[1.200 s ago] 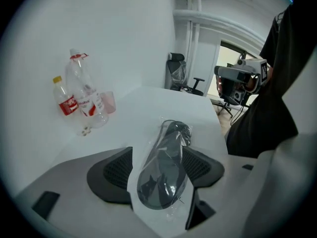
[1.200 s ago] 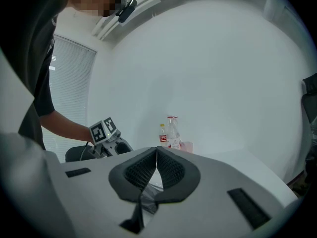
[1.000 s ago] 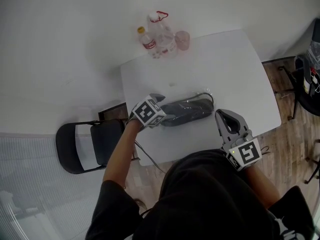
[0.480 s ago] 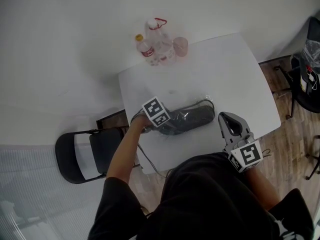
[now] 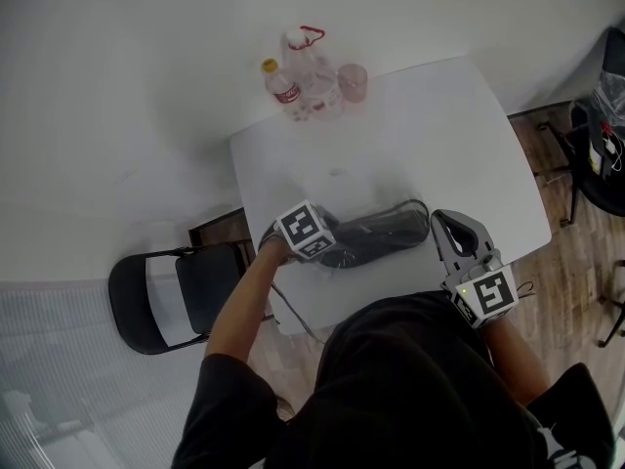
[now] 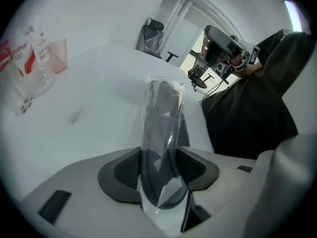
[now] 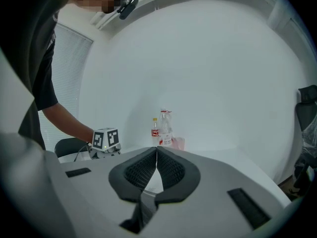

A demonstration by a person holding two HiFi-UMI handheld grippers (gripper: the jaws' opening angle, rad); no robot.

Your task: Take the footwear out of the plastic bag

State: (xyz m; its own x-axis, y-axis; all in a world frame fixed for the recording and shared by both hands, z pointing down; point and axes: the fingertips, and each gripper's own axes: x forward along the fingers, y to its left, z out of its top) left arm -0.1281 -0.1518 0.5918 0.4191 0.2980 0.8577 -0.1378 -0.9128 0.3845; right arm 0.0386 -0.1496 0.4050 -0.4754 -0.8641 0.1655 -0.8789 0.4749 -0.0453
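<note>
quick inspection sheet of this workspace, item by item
surface: white table, mostly bare
job's things: footwear inside plastic bag, lying mid-table
clutter: small bottle, large bottle and pink cup at the far left corner
grippers: left gripper jaws closing with the bag's end between them; right gripper shut, empty, off the bag
cables: thin cable hanging below the left gripper
surroundings: black folding chair, wooden floor

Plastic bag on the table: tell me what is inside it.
Inside the clear plastic bag lies dark footwear, filling its length. The left gripper, its jaws closing on the near end, covers that part; whether it is one shoe or a pair cannot be told.
</note>
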